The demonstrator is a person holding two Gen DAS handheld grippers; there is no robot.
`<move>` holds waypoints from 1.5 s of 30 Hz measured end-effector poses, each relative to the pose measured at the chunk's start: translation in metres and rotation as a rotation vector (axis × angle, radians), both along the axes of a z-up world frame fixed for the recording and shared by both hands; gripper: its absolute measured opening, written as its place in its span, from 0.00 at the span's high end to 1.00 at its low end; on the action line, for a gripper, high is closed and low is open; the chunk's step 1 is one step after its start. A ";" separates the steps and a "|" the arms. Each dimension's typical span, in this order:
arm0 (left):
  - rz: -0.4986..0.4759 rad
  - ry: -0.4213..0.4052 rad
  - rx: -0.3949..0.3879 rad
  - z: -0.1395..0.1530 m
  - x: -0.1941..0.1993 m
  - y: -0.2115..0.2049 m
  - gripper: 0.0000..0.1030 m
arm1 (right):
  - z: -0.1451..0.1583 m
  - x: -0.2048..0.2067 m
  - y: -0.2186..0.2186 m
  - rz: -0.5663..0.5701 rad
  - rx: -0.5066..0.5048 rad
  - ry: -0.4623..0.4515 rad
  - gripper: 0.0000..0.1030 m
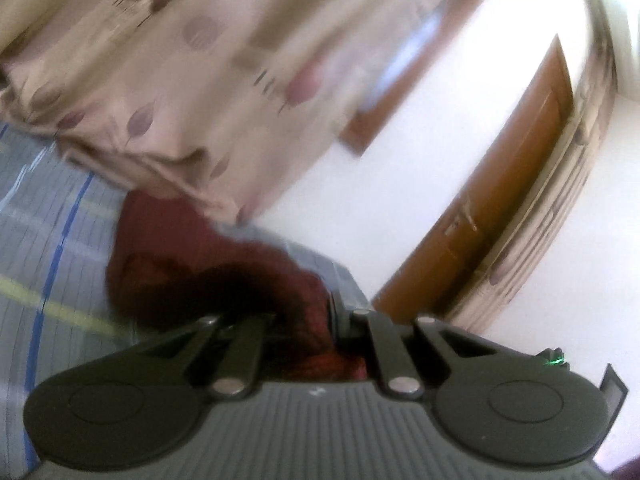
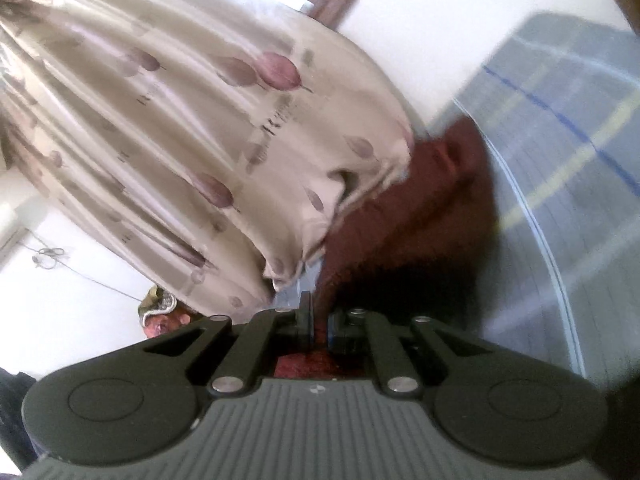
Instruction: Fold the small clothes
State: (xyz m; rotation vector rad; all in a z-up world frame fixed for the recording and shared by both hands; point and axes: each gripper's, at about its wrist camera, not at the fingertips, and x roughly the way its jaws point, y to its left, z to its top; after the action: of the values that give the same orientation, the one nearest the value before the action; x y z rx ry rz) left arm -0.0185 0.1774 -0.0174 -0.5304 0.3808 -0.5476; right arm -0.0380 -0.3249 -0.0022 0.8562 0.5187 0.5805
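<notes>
A dark red knitted garment [image 1: 180, 256] hangs bunched between both grippers above a grey checked bed sheet [image 1: 48, 240]. My left gripper [image 1: 316, 320] is shut on one edge of the garment, whose cloth fills the gap between the fingers. My right gripper [image 2: 320, 320] is shut on another edge of the same garment [image 2: 412, 216], which stretches up and away from the fingers. Both views are tilted and blurred. The far end of the garment is hidden behind the curtain's hem.
A beige curtain with purple leaf prints [image 1: 160, 60] [image 2: 180, 120] hangs close behind the garment. A brown wooden door [image 1: 492, 200] and white wall stand to the right. The bed sheet [image 2: 568, 152] also shows in the right wrist view. A small patterned object [image 2: 160, 312] sits by the wall.
</notes>
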 end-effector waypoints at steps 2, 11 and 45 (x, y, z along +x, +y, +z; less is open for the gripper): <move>0.013 -0.009 0.006 0.005 0.023 -0.003 0.90 | 0.007 0.024 -0.004 -0.005 -0.003 -0.008 0.88; 0.113 0.021 0.016 0.003 0.130 0.001 0.90 | 0.014 0.138 -0.010 -0.035 -0.042 0.027 0.88; 0.271 0.034 -0.036 -0.031 0.257 0.018 0.00 | -0.099 0.294 -0.023 -0.259 0.223 0.262 0.43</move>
State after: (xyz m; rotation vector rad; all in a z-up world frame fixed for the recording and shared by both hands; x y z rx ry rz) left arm 0.2387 0.1956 -0.0484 -0.6154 0.3252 -0.2851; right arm 0.2563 -0.3477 -0.1011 1.2009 0.5752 0.2922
